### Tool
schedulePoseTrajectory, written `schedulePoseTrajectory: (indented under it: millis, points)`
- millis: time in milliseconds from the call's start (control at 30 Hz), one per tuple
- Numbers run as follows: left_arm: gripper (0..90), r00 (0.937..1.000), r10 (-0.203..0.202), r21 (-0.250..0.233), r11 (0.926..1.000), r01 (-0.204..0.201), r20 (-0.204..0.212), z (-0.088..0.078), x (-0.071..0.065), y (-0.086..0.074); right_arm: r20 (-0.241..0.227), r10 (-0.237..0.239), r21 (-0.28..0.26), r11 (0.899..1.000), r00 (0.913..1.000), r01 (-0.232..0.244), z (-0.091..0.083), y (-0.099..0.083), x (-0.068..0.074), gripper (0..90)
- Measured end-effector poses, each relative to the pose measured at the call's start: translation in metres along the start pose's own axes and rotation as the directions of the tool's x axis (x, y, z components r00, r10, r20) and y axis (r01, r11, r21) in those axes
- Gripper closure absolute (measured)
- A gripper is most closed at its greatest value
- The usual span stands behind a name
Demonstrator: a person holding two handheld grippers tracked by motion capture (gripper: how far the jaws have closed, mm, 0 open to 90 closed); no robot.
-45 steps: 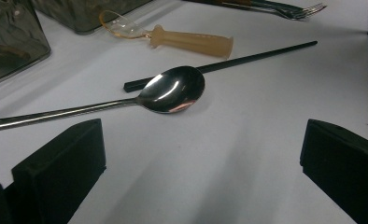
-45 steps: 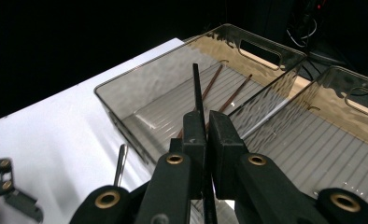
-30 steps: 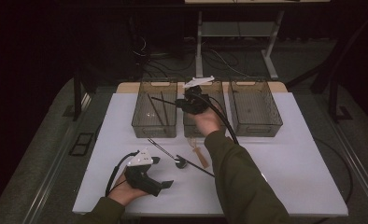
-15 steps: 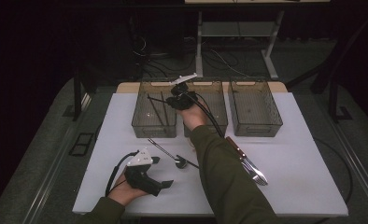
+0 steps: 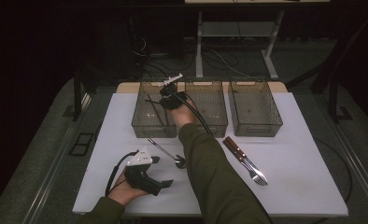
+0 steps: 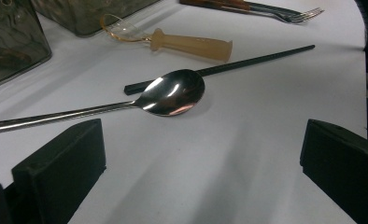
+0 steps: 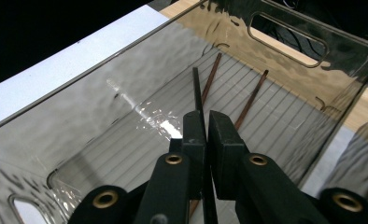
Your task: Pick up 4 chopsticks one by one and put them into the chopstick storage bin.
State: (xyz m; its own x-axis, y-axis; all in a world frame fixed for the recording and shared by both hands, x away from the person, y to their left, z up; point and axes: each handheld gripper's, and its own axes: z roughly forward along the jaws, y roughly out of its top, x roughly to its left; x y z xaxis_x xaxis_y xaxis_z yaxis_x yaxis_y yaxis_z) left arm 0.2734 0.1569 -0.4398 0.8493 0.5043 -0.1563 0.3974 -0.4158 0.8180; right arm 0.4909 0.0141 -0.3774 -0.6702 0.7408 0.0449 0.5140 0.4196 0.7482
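Right gripper (image 7: 206, 140) fingers pinch a thin black chopstick (image 7: 197, 93), holding it inside the leftmost clear smoky plastic bin (image 5: 145, 126) on the white counter (image 5: 303, 158), above two brown wooden chopsticks (image 7: 252, 98) lying on the bin floor. Left gripper (image 5: 147, 175) rests on the counter's near edge, fingers spread wide with nothing between them, facing a shiny metal spoon (image 6: 173, 93), a second black chopstick (image 6: 247, 63) and a tan-handled utensil (image 6: 191, 44).

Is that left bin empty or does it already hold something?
Not empty: the left bin holds two brown chopsticks on its floor.
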Motion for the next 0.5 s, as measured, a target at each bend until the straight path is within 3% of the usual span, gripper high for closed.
schedulePoseTrajectory:
  millis: [33,100,200,500]
  points:
    - [0.0,1.0,0.002,0.0,1.0,-0.002,0.001,0.0,0.0,0.0,-0.004,0.006,-0.005,1.0,1.0,-0.006,0.001,0.0,0.0,82.6]
    - [0.0,1.0,0.006,-0.002,1.0,-0.006,0.0,-0.001,0.0,0.0,0.008,0.004,-0.017,1.0,1.0,-0.004,0.002,0.0,0.001,68.7]
    - [0.0,1.0,0.009,-0.004,0.9999,-0.009,0.0,-0.001,0.001,0.0,0.001,0.001,-0.009,1.0,1.0,-0.001,-0.001,0.0,0.002,59.2]
    - [0.0,0.9999,0.011,-0.003,0.9999,-0.011,0.002,-0.001,0.0,0.0,-0.061,0.029,-0.009,1.0,0.9977,-0.029,-0.019,-0.002,-0.001,50.9]
